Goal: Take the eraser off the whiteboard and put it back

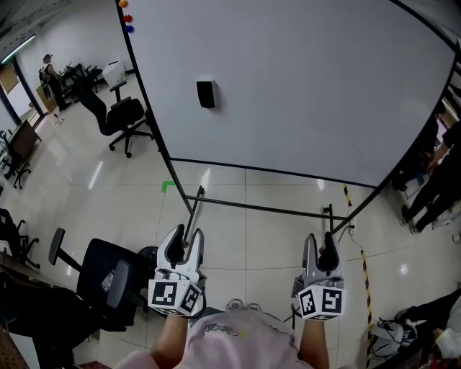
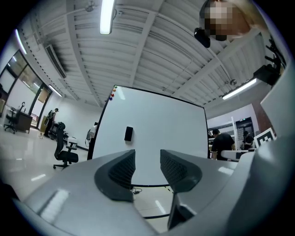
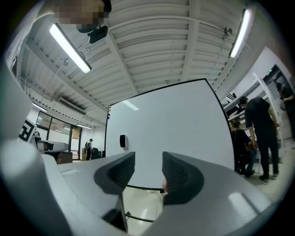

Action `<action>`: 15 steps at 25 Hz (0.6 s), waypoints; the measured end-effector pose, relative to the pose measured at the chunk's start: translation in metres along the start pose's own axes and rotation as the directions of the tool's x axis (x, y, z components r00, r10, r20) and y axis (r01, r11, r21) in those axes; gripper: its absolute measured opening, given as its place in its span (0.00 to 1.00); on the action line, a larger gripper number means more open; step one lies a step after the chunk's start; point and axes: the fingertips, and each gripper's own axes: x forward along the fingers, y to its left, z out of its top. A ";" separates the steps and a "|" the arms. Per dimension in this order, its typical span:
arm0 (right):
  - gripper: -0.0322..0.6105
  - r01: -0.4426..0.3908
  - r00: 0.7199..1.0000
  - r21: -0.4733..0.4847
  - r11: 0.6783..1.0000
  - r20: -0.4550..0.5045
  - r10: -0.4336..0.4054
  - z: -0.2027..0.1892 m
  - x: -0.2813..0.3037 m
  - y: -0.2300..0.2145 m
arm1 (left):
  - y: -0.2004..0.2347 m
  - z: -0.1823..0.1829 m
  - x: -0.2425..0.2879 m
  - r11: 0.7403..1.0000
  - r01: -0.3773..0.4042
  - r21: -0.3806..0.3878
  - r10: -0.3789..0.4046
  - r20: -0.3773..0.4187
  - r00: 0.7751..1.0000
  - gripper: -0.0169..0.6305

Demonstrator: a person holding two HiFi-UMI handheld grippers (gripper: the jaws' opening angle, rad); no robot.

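1. Left gripper (image 1: pixel 186 234): sitting at 7 o'clock in the head view, jaws standing narrowly apart and gripping nothing.
2. Right gripper (image 1: pixel 319 243): sitting at 5 o'clock, jaws likewise narrowly apart and empty.
3. Black office chair (image 1: pixel 108 277): standing on the tiled floor (image 1: pixel 245 230) at 8 o'clock, near the left gripper.
4. Whiteboard (image 1: pixel 302 86): standing ahead, filling 12 to 2 o'clock.
5. Eraser (image 1: pixel 206 94): 1 black block, clinging to the whiteboard's left part near 12 o'clock, well apart from both grippers.
6. 3 coloured magnets (image 1: pixel 128 18): sticking at its top-left corner.
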 end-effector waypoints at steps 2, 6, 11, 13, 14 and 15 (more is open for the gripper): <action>0.33 0.008 1.000 -0.004 1.000 0.008 -0.008 0.002 0.001 -0.005 | 0.006 -0.003 0.029 0.995 0.027 0.098 -0.024 -0.035 0.999 0.30; 0.33 0.033 0.999 -0.021 0.999 0.016 -0.032 0.003 0.000 -0.014 | 0.031 -0.006 0.112 0.762 0.037 0.647 0.067 -0.136 0.988 0.30; 0.33 0.055 0.998 -0.042 0.998 0.013 -0.054 -0.002 -0.004 -0.019 | 0.030 0.035 0.194 0.345 -0.045 0.937 0.042 0.032 0.999 0.30; 0.33 0.058 0.998 -0.054 0.997 0.001 -0.058 -0.006 -0.005 -0.018 | 0.023 0.044 0.222 0.140 -0.088 0.986 -0.006 0.090 0.996 0.30; 0.33 0.059 0.998 -0.058 0.997 -0.006 -0.059 -0.008 -0.006 -0.018 | 0.019 0.045 0.236 0.013 -0.105 0.994 -0.033 0.106 0.994 0.30; 0.33 0.059 0.998 -0.061 0.996 -0.012 -0.060 -0.010 -0.006 -0.018 | 0.016 0.044 0.250 -0.110 -0.112 0.988 -0.057 0.106 0.993 0.30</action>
